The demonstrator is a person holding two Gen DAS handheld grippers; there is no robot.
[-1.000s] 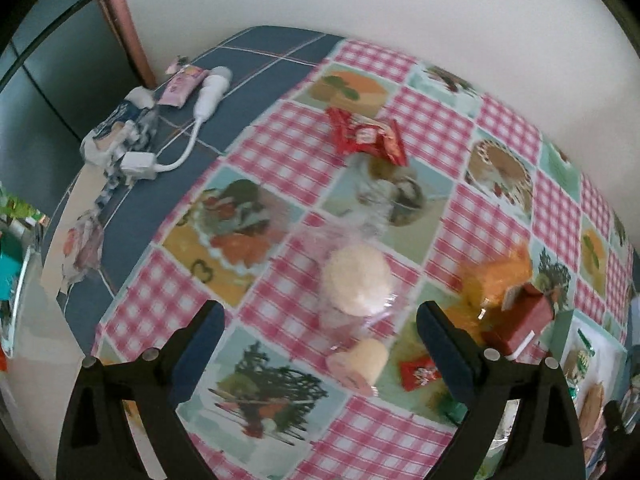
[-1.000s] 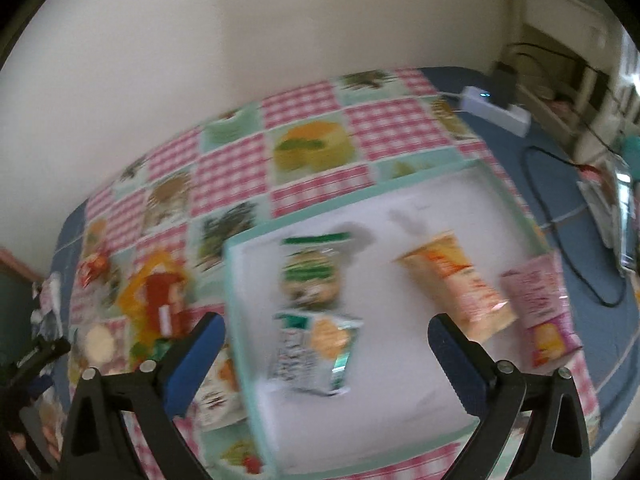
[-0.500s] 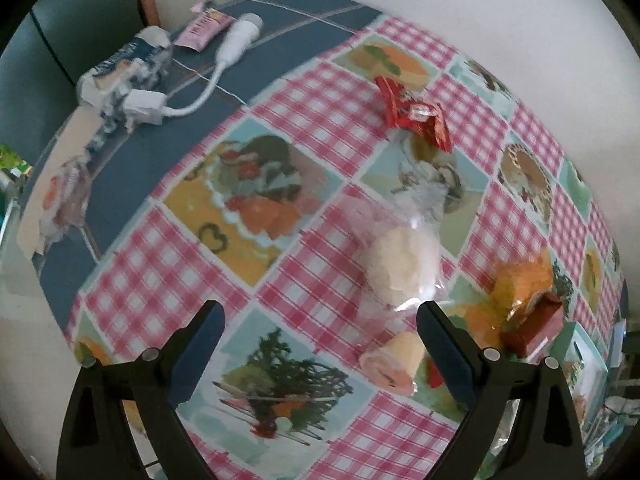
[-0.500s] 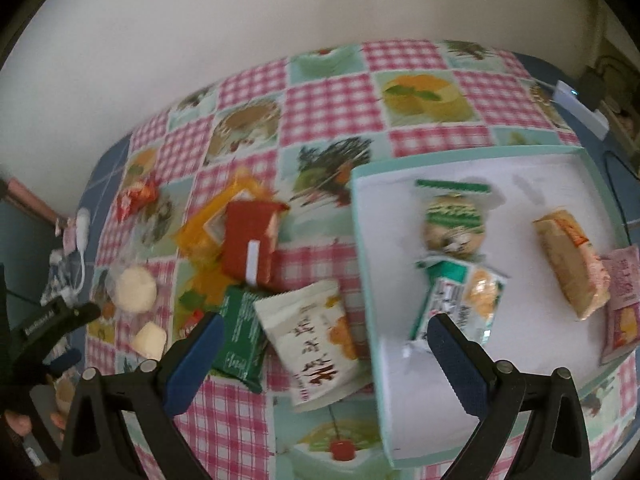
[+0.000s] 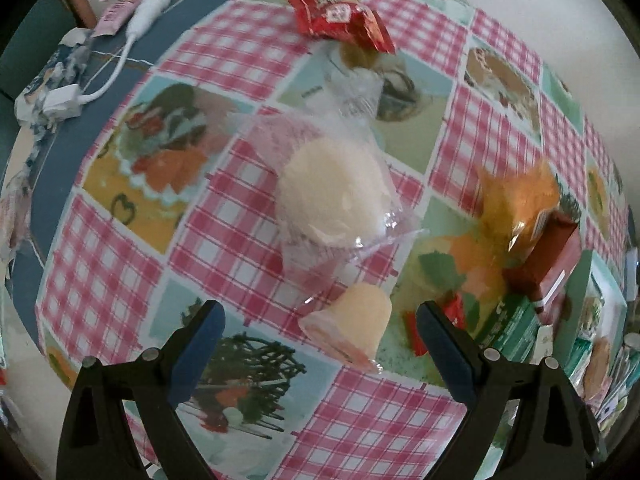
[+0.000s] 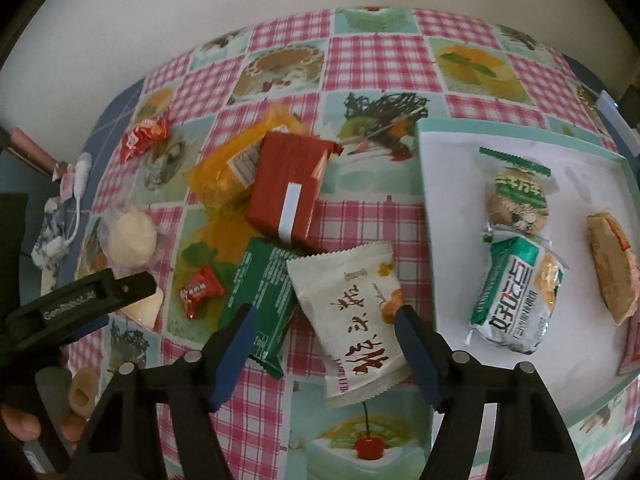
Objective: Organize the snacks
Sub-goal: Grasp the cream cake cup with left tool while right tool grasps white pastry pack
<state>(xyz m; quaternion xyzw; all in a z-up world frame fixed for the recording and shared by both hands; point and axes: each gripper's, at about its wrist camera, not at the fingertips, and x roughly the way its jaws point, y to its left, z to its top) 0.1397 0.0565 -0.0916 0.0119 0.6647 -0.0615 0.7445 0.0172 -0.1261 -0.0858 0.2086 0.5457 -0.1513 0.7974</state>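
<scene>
Loose snacks lie on a checked tablecloth. My left gripper (image 5: 318, 328) is open, its jaws either side of a small cream jelly cup (image 5: 352, 326); a clear-wrapped round bun (image 5: 334, 196) lies just beyond. My right gripper (image 6: 324, 324) is open over a white snack packet (image 6: 352, 316) beside a green packet (image 6: 260, 296). A red box (image 6: 288, 188), an orange packet (image 6: 236, 160) and red candies (image 6: 200, 290) lie further off. The white tray (image 6: 452, 220) at right holds several wrapped snacks.
A red wrapper (image 5: 340, 20) lies at the far side of the table. A white cable with plug (image 5: 104, 68) and crumpled wrappers sit on the blue cloth at the left edge. A wall runs behind the table.
My left gripper has moved in close over the bun and jelly cup. My right gripper has swung left from the tray to above the white and green packets.
</scene>
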